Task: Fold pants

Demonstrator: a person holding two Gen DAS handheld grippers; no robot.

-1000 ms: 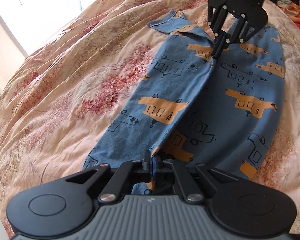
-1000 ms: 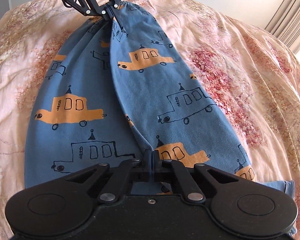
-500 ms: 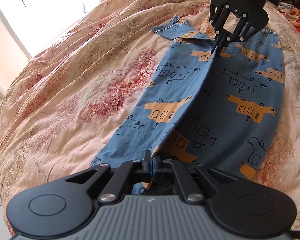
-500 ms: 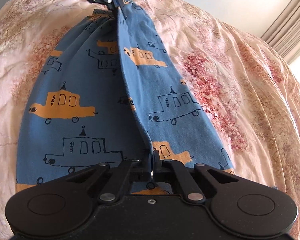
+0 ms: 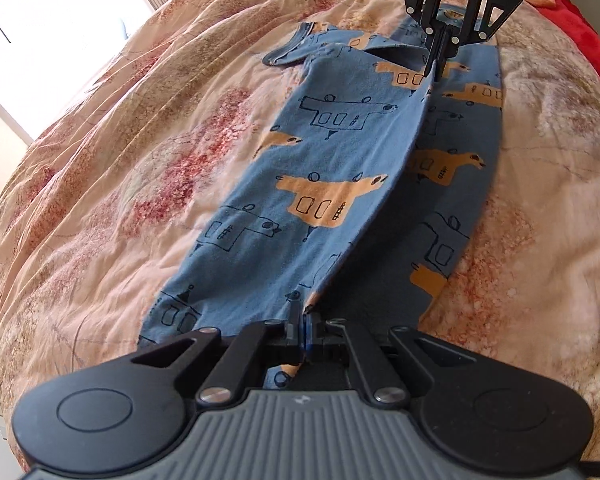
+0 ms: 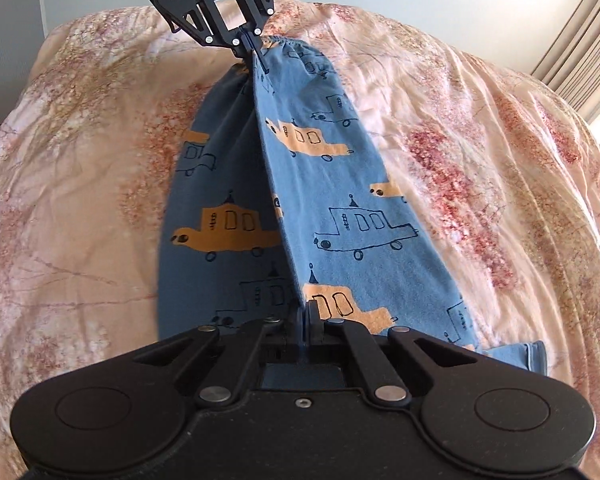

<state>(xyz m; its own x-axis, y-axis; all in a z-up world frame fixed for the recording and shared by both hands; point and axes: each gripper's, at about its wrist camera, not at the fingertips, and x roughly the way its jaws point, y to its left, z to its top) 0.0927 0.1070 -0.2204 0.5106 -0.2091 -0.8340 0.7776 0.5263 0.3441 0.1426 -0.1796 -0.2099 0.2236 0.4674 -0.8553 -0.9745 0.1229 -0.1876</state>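
Blue pants (image 5: pixel 316 200) printed with orange and outlined cars lie on the bed; they also show in the right wrist view (image 6: pixel 340 200). My left gripper (image 5: pixel 302 312) is shut on the pants' edge at the waistband end. My right gripper (image 6: pixel 305 312) is shut on the edge at the cuff end. Together they hold one leg's edge raised and stretched taut between them, above the other leg lying flat. The right gripper appears far off in the left wrist view (image 5: pixel 436 68); the left gripper appears far off in the right wrist view (image 6: pixel 256 56).
A peach floral duvet (image 5: pixel 120 160) covers the bed all around the pants. A bright window (image 5: pixel 28 20) and curtain lie at the left. Red fabric (image 5: pixel 584 32) lies at the far right edge. A loose cuff (image 6: pixel 532 354) lies beside the right gripper.
Both grippers have lifted the held leg edge higher and pulled it tauter. The raised leg has swung further over the flat leg, hiding more of it.
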